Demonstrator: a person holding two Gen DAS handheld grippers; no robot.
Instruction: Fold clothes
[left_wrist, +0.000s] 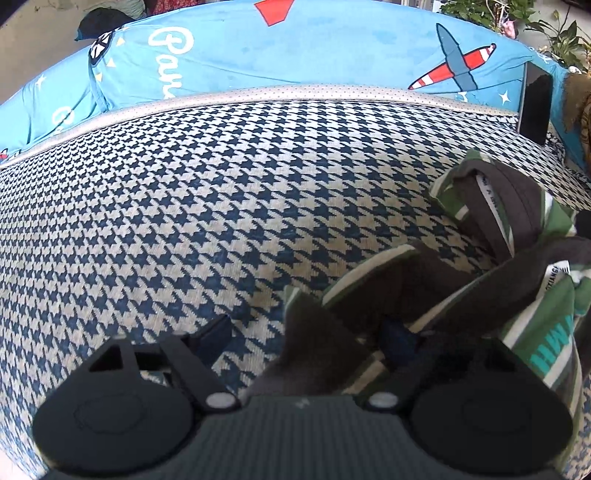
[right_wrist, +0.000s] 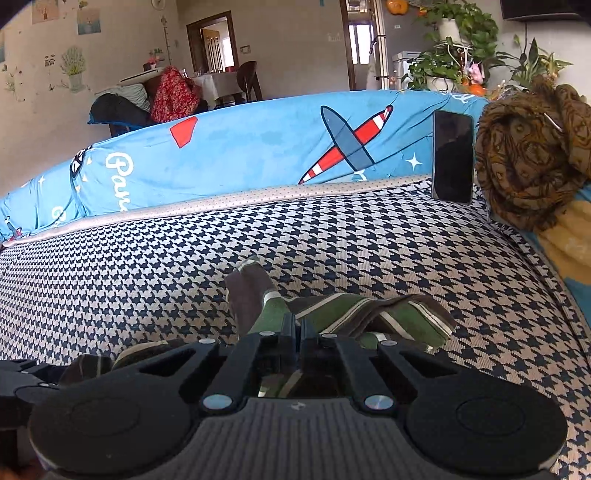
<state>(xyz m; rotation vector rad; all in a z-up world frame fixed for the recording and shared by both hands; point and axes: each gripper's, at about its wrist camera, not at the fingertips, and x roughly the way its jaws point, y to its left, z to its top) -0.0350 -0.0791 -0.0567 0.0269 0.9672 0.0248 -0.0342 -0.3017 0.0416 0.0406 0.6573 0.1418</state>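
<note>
Right tongs (right_wrist: 297, 326) pinch the striped garment (right_wrist: 369, 314); left tongs (left_wrist: 306, 328) spread wide

We see a houndstooth cushion (right_wrist: 369, 240) backed by a blue airplane-print cover (right_wrist: 240, 158). Beyond it, a pale wall (right_wrist: 122, 40) carries stickers, a doorway (right_wrist: 212, 44) opens behind, and potted plants (right_wrist: 458, 40) catch daylight at right.

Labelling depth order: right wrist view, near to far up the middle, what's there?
Right tool shut on green-and-brown striped garment → navy-and-cream houndstooth cover → grey perforated edge strip → blue aeroplane-print cushion → back wall.
</note>
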